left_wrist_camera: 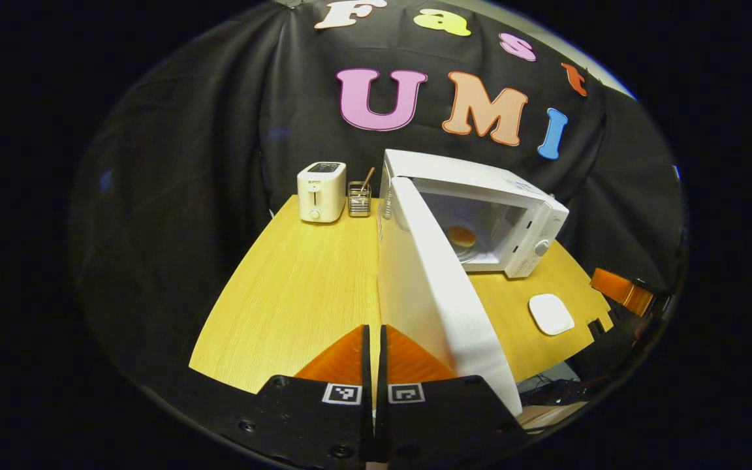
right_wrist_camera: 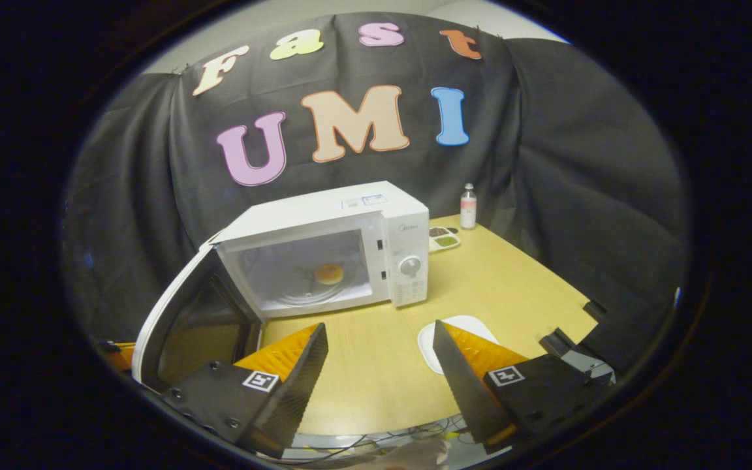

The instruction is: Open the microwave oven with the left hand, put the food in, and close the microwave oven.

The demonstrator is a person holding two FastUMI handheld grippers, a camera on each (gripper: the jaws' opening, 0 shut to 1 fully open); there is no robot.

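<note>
The white microwave (left_wrist_camera: 519, 196) (right_wrist_camera: 324, 215) stands on the wooden table (left_wrist_camera: 297, 294) (right_wrist_camera: 513, 287) with its door (left_wrist_camera: 435, 300) (right_wrist_camera: 187, 320) swung wide open. A round orange piece of food (left_wrist_camera: 461, 235) (right_wrist_camera: 328, 273) lies on the turntable inside. My left gripper (left_wrist_camera: 374, 339) is shut with nothing between its fingers, just left of the door's outer face. My right gripper (right_wrist_camera: 379, 339) is open and holds nothing, in front of the microwave above the table's near edge. Part of the right gripper (left_wrist_camera: 621, 290) also appears at the far right of the left gripper view.
A white toaster (left_wrist_camera: 321, 191) and a wire holder with a stick (left_wrist_camera: 359, 198) stand at the table's back left. A white plate (left_wrist_camera: 551, 314) (right_wrist_camera: 457, 336) lies before the microwave. A small bottle (right_wrist_camera: 468, 206) and a tray (right_wrist_camera: 444, 239) sit right of the microwave.
</note>
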